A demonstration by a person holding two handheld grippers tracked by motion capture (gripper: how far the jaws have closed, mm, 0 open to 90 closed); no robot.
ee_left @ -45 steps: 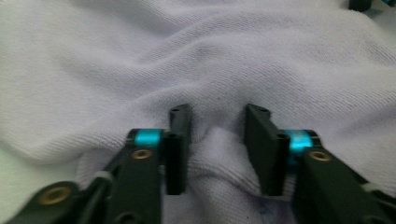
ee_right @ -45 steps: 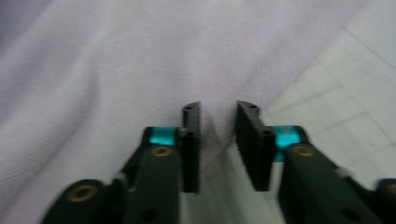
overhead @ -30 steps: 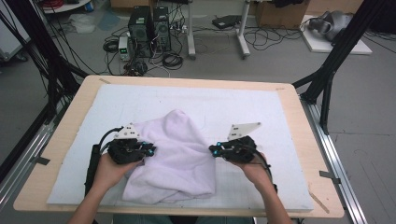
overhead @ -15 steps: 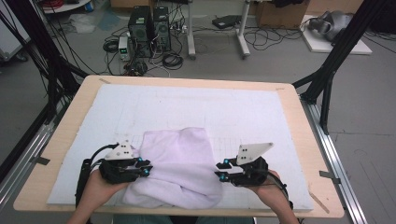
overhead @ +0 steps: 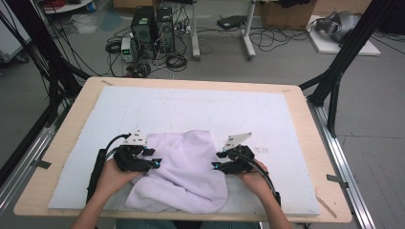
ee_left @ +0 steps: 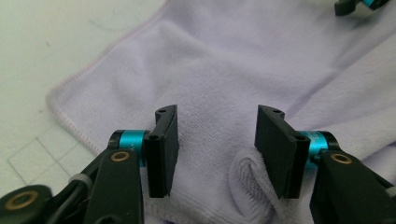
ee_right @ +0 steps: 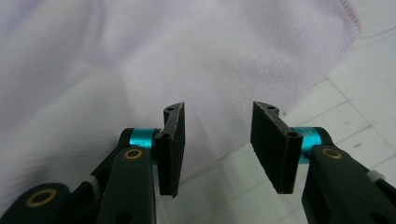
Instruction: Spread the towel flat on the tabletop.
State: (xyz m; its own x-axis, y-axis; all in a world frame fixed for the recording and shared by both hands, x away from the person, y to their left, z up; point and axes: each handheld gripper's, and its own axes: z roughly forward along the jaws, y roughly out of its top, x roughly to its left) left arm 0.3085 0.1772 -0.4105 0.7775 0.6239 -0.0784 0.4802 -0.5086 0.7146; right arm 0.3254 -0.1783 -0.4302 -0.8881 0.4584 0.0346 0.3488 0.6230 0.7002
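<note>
A pale lilac towel [overhead: 184,169] lies crumpled on the white mat at the front middle of the table. My left gripper [overhead: 154,161] sits at its left edge and my right gripper [overhead: 217,164] at its right edge, both pointing inward. In the left gripper view the left gripper [ee_left: 217,140] stands open over the towel [ee_left: 224,60], and a rolled fold [ee_left: 247,186] lies loose by one pad. In the right gripper view the right gripper [ee_right: 217,140] is open above the towel's hem [ee_right: 187,56]. Both pairs of jaws have just been opening, and neither presses on cloth.
The white mat [overhead: 200,107] covers most of the wooden table [overhead: 305,129]. Black frame struts [overhead: 334,81] rise at the table's left and right sides. Computer cases and cables [overhead: 153,28] stand on the floor beyond the far edge.
Both grippers have let go of the towel and opened. The bunched-up towel has dropped and spread flatter, and both hands have sunk toward the mat.
</note>
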